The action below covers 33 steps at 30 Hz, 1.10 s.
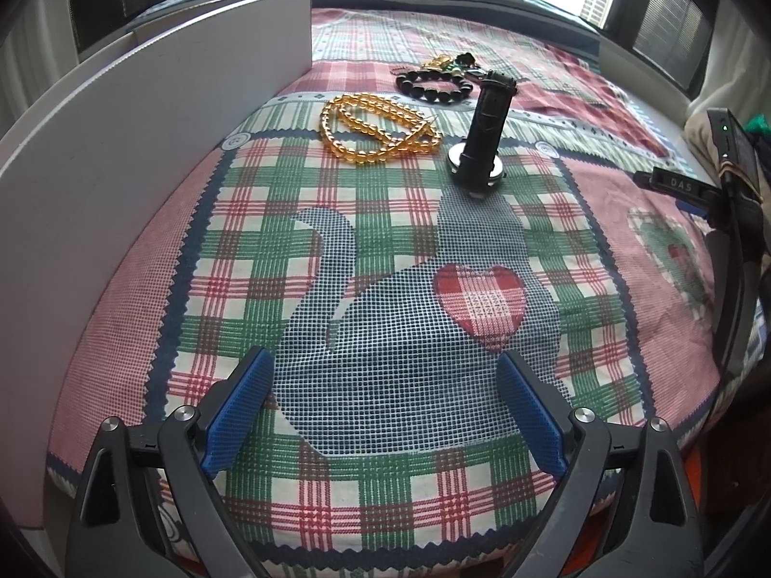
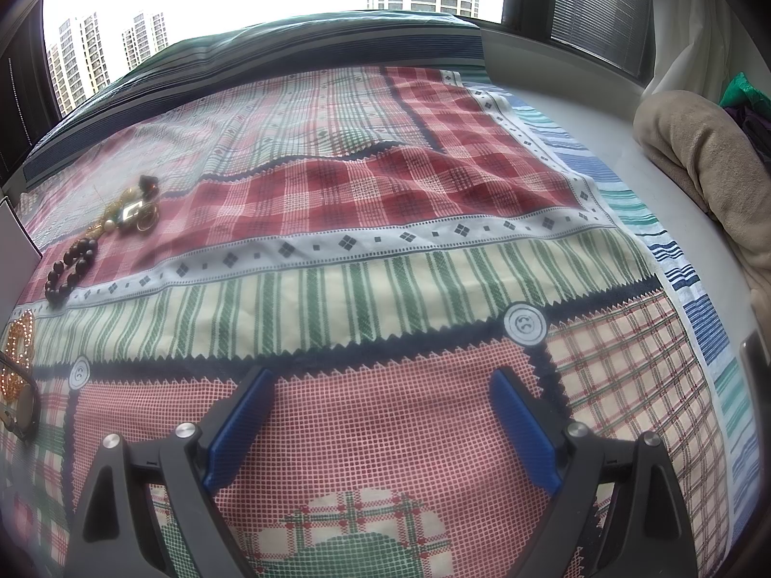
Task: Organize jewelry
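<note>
In the left wrist view a yellow bead necklace (image 1: 378, 127), a dark bead bracelet (image 1: 436, 86), a black-strap watch (image 1: 484, 137) and a small heap of gold and green pieces (image 1: 450, 62) lie on the plaid cloth (image 1: 385, 289), far ahead of my open, empty left gripper (image 1: 385, 390). In the right wrist view my right gripper (image 2: 380, 400) is open and empty over the cloth (image 2: 385, 168). The dark bead bracelet (image 2: 72, 265), the gold pieces (image 2: 132, 212) and the yellow beads (image 2: 19, 337) lie far left of it.
A white box wall (image 1: 159, 130) stands along the left. The other gripper's black body (image 1: 723, 192) is at the right edge. A folded beige towel (image 2: 703, 168) lies at the right on the grey sill. Windows are behind.
</note>
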Each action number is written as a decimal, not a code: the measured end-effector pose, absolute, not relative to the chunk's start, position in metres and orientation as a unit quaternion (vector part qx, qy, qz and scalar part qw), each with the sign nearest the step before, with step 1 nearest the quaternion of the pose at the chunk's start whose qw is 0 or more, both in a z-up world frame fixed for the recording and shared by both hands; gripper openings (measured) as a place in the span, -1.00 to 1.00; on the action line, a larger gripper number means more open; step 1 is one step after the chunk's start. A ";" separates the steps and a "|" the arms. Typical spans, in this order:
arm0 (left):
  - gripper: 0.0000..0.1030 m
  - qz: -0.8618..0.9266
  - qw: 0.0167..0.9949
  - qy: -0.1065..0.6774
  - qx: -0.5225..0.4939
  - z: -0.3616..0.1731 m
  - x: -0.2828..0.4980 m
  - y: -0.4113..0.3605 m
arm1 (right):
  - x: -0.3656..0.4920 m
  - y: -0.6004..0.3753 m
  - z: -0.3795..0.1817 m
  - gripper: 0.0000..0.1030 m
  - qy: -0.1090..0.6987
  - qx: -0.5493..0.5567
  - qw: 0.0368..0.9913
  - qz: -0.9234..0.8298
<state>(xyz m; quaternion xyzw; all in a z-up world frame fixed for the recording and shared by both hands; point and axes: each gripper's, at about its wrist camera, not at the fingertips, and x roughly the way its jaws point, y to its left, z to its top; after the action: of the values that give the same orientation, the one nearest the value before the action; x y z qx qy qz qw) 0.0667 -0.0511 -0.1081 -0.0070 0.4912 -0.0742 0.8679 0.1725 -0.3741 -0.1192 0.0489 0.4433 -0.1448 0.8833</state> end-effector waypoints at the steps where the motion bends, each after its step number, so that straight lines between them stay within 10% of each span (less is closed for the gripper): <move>1: 0.83 -0.074 0.868 0.491 -0.007 -0.108 0.067 -0.051 | 0.172 -0.374 -0.119 0.80 0.443 0.049 0.883 -0.145; 33: 0.87 -0.078 0.867 0.491 -0.019 -0.109 0.069 -0.048 | 0.173 -0.374 -0.119 0.80 0.443 0.049 0.883 -0.145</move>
<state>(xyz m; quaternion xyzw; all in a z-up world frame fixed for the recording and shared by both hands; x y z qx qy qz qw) 0.0686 -0.0477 -0.1087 -0.0192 0.4913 -0.0778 0.8673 0.1725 -0.3741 -0.1194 0.0489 0.4433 -0.1449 0.8832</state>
